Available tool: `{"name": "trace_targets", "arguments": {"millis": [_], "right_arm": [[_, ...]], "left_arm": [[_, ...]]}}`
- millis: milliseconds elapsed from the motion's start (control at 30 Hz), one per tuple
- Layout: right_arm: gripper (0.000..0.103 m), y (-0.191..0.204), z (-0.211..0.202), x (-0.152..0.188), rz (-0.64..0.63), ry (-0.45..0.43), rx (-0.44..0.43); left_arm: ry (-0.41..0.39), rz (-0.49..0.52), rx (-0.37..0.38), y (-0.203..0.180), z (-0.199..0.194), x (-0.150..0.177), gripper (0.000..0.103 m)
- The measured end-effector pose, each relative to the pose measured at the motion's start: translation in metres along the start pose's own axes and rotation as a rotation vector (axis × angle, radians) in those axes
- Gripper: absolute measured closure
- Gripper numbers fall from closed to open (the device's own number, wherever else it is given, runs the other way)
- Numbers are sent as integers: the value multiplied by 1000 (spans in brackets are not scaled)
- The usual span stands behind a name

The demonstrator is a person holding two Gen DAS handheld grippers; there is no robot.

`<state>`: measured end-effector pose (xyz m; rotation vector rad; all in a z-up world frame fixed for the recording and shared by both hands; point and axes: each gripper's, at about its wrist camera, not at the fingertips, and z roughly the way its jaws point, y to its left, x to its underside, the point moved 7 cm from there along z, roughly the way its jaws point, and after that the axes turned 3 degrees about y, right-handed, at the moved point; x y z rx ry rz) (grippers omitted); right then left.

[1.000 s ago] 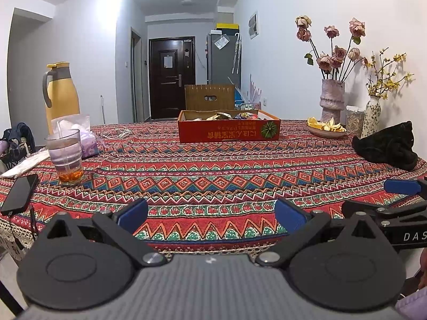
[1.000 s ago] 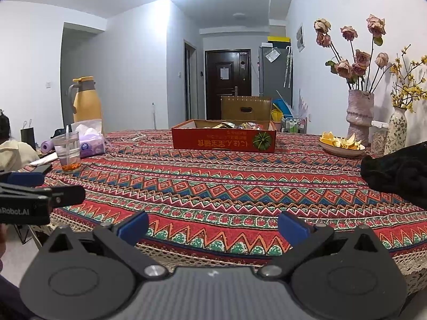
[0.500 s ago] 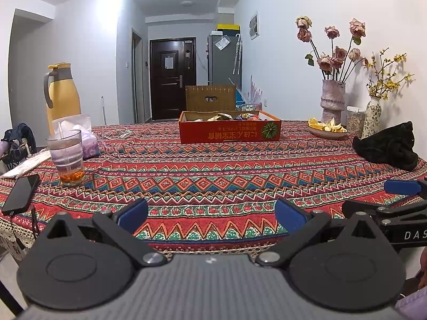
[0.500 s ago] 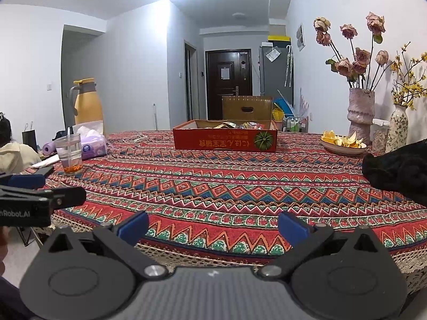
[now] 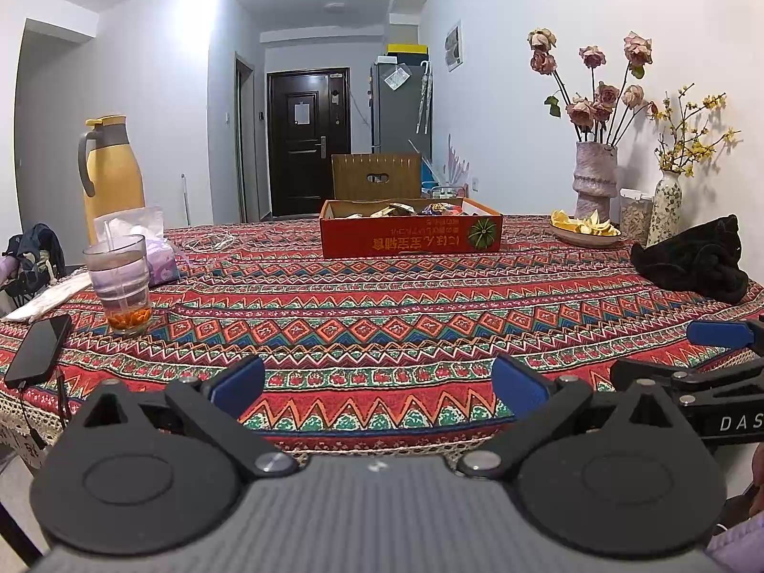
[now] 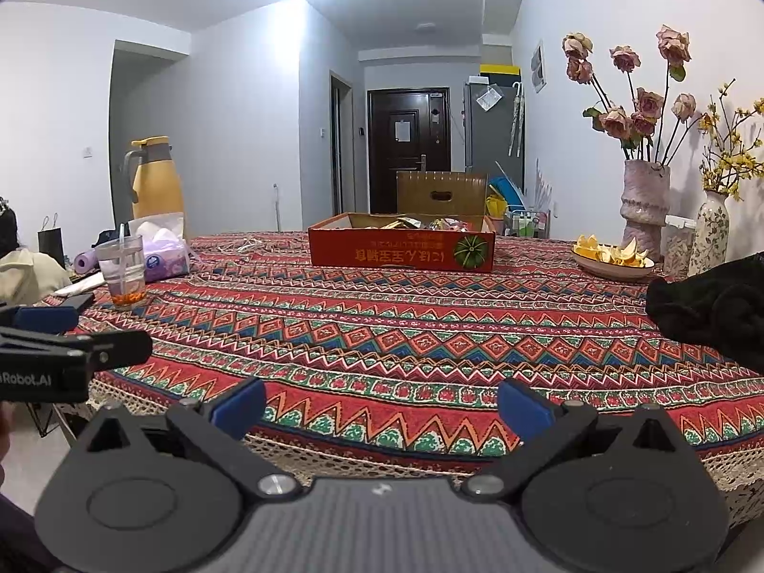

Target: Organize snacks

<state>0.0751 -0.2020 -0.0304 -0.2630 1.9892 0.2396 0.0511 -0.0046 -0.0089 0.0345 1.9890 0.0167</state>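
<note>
A: Snacks (image 5: pixel 415 210) sit heaped in the red cardboard box (image 5: pixel 410 238) at the far middle of the table (image 5: pixel 382 315), well apart from both claws.

B: And the left gripper (image 5: pixel 377 384)?

A: Spread wide at the near edge, its blue pads (image 5: pixel 238 382) holding nothing and touching nothing; only patterned cloth shows between them.

B: The right gripper (image 6: pixel 382 406)?

A: The same: released, wide apart, empty, hovering over the lace hem of the cloth. Each claw shows at the side of the other's view.

B: What else is on the table?

A: At the left, a glass (image 5: pixel 122 281) with a straw, a phone (image 5: pixel 38 346) near it, a tissue pack (image 5: pixel 153 243) and a yellow jug (image 5: pixel 112 167) behind. At the right, a dish of peel (image 5: pixel 585 231), two vases and a black cloth bundle (image 5: pixel 692 262).
</note>
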Motion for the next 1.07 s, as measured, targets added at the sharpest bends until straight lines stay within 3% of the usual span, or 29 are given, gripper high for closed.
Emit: {"name": "trace_targets", "arguments": {"millis": [1000,1067], "right_arm": [[0,0,2,1,-4,4,4],[0,-3,4,0,-6,-6,12]], "left_arm": [[2,0,2,1,0,-1,0],[5,-8,29,2,3,-2,0]]}}
